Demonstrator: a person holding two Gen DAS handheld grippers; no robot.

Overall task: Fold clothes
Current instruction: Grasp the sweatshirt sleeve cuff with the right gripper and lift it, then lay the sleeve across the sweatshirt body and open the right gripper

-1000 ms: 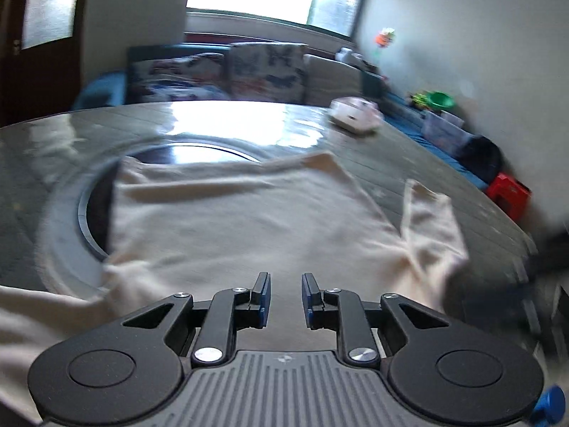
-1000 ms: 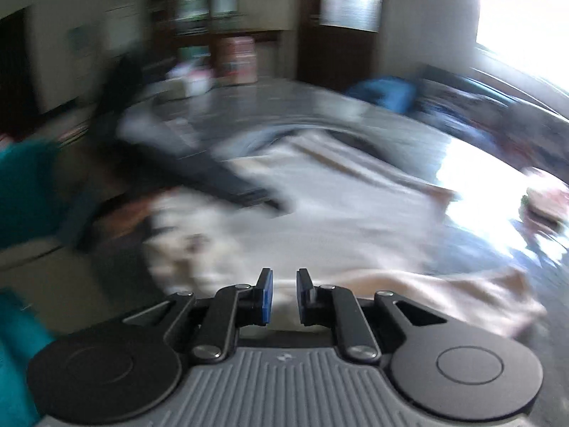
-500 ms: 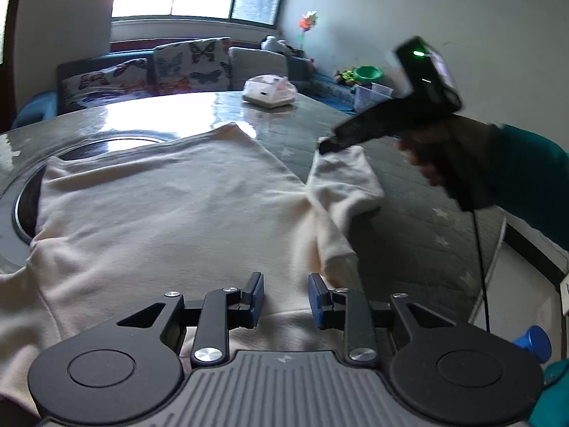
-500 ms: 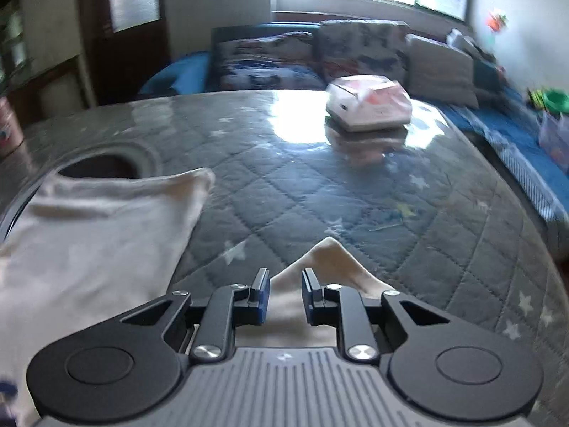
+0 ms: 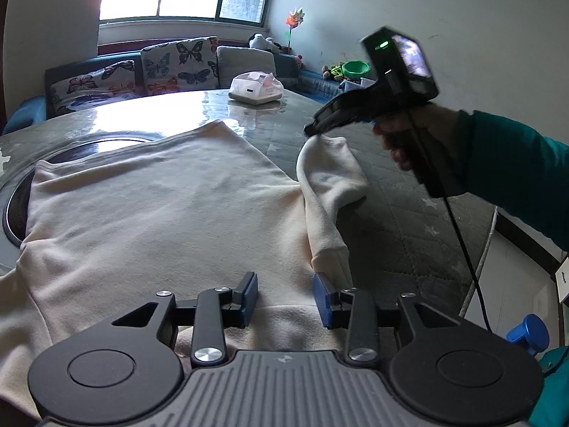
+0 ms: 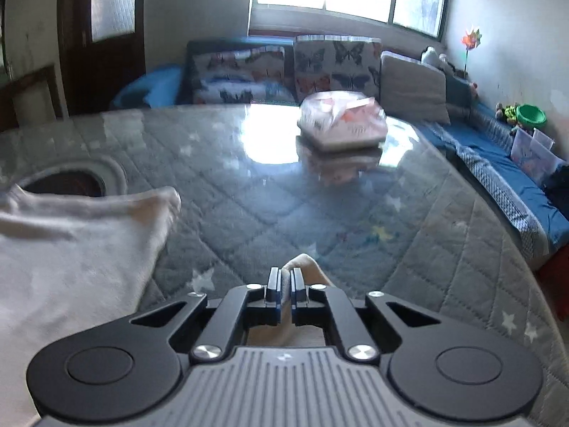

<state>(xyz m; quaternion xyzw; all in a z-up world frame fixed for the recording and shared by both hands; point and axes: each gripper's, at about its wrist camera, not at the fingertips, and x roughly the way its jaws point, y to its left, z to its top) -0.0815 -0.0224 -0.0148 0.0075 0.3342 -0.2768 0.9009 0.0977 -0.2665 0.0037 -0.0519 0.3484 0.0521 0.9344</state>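
A cream long-sleeved top [image 5: 167,206] lies spread flat on the round grey table [image 5: 402,220]. My left gripper [image 5: 286,297] is open, its blue pads low over the top's near edge beside the right sleeve's shoulder. My right gripper [image 6: 285,286] is shut on the cuff of the right sleeve [image 6: 302,267]. In the left wrist view the right gripper [image 5: 311,131] holds that sleeve [image 5: 330,174] lifted off the table, to the right of the body. The top's body also shows in the right wrist view [image 6: 64,249].
A white and pink box [image 5: 256,89] stands at the table's far side, also in the right wrist view [image 6: 341,124]. A dark round inset [image 5: 21,199] lies partly under the top. A sofa with butterfly cushions [image 5: 167,67] is behind the table. A black cable [image 5: 466,249] hangs from the right gripper.
My right gripper has closed on the sleeve cuff and raised it. My left gripper has opened wider and come lower toward the top's near edge.
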